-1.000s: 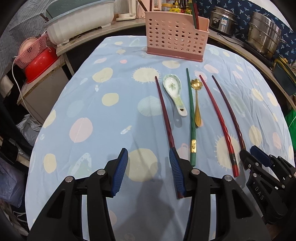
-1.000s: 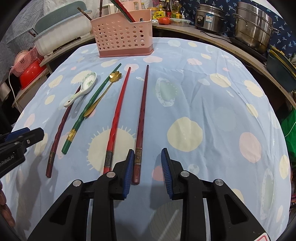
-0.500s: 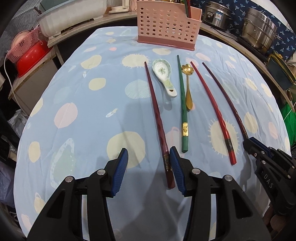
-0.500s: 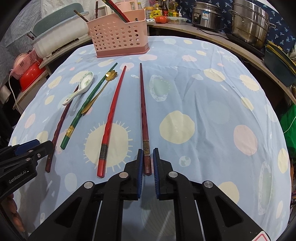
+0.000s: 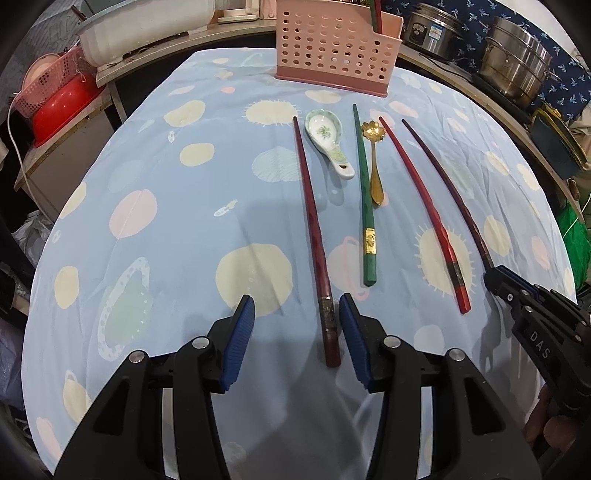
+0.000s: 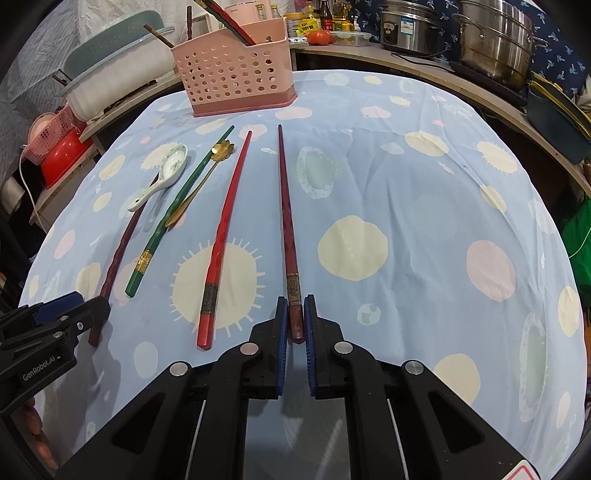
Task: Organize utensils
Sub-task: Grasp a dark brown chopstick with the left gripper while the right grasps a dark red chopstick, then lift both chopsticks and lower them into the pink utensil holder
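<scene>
Several utensils lie in a row on the spotted blue cloth. My right gripper (image 6: pixel 295 306) is shut on the thick near end of the rightmost maroon chopstick (image 6: pixel 286 221), which still rests on the cloth. My left gripper (image 5: pixel 297 317) is open. The thick end of the leftmost maroon chopstick (image 5: pixel 312 221) lies between its fingers, close to the right pad (image 5: pixel 349 325). Between the two lie a white ceramic spoon (image 5: pixel 327 136), a green chopstick (image 5: pixel 365 192), a gold spoon (image 5: pixel 375 162) and a bright red chopstick (image 5: pixel 424 214). The pink perforated holder (image 5: pixel 336 40) stands at the far edge.
Chopsticks stand in the pink holder (image 6: pixel 236 74). Steel pots (image 6: pixel 491 40) and bottles line a counter behind and to the right. A pale tub (image 5: pixel 147 33) and a red basin (image 5: pixel 62 110) sit off the table's left side. Bare cloth (image 6: pixel 424 221) spreads to the right.
The right jaws have closed onto the thick end of the rightmost maroon chopstick. In the left wrist view the leftmost chopstick's end now shows between the fingers instead of behind the right one.
</scene>
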The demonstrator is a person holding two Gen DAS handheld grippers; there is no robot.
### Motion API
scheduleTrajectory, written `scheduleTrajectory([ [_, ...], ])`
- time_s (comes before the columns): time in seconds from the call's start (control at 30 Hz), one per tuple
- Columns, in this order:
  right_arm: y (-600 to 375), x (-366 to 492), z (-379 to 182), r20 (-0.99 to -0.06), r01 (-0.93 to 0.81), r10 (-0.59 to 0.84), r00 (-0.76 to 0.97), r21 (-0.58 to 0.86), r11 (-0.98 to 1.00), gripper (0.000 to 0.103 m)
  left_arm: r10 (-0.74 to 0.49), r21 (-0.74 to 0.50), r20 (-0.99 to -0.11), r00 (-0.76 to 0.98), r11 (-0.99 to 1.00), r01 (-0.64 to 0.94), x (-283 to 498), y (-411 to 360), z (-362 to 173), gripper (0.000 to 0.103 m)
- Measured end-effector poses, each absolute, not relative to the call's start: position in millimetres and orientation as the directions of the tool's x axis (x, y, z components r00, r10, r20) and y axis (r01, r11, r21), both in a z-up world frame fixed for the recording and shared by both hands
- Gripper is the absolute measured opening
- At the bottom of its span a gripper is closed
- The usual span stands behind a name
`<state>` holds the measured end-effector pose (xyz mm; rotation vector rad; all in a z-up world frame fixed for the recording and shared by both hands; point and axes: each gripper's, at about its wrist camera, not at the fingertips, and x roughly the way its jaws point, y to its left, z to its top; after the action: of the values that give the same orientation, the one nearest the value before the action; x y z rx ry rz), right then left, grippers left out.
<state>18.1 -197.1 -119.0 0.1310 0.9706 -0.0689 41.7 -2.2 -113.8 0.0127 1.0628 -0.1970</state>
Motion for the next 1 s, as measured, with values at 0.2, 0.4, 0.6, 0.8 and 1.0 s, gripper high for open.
scheduleTrajectory([
  [0.2,-195,19,-119,-0.824,0.114,-0.001,0.567,0.077,0.990,0.012,-0.155,-0.079,-0.868,0.472,0.981,0.177,37,-3,-114,0.041],
  [0.4,-194,19,-119,-0.822,0.112,-0.008,0.570,0.068,0.991,0.011,-0.174,-0.089,-0.867,0.467,0.976,0.198,36,-4,-114,0.014],
  [0.6,-196,18,-119,-0.821,0.114,-0.007,0.571,0.071,0.991,0.008,-0.194,-0.107,-0.863,0.467,0.973,0.206,34,-1,-112,0.008],
  [0.8,-195,12,-115,-0.817,0.107,0.006,0.576,0.082,0.991,0.007,-0.209,-0.127,-0.857,0.470,0.971,0.201,32,4,-106,0.007],
  [1.0,-194,4,-102,-0.802,0.102,0.016,0.598,0.096,0.990,0.007,-0.220,-0.138,-0.839,0.497,0.971,0.195,29,10,-90,0.007],
])
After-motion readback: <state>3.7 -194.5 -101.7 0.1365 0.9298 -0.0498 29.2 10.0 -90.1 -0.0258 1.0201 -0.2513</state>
